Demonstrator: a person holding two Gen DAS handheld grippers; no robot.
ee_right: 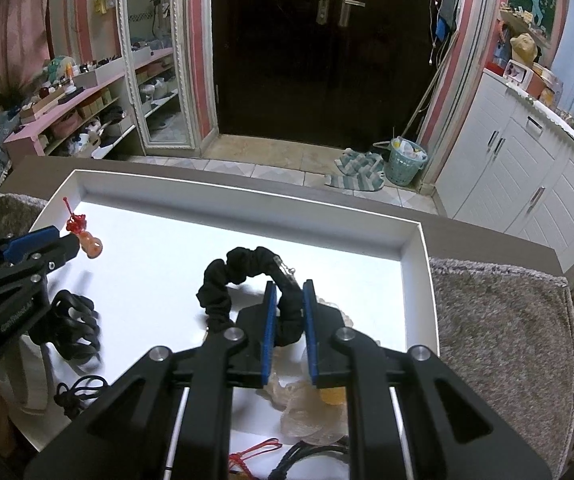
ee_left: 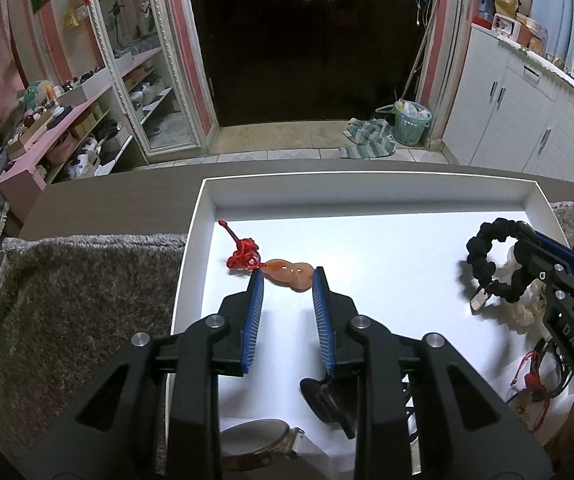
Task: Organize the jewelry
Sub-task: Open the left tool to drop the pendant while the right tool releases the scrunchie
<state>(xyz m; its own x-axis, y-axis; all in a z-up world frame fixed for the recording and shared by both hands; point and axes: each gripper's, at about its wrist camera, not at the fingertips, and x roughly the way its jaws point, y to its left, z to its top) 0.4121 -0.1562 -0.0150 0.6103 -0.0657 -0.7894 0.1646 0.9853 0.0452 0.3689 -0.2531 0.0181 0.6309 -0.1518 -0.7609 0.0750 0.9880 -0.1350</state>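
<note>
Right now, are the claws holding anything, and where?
The right claw pinches the black scrunchie by the near right side of its loop. The left claw is open around the orange gourd pendant, not gripping it.

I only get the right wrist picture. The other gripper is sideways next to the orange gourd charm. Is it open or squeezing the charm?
Observer: Open. In the left wrist view, the left gripper has its blue fingers spread apart. The gourd charm lies at their tips and is not pinched.
Operator: My right gripper has the black scrunchie. Is anything hiding under the left one?
Observer: Yes. A watch shows just below it, at the bottom of the left wrist view.
</note>
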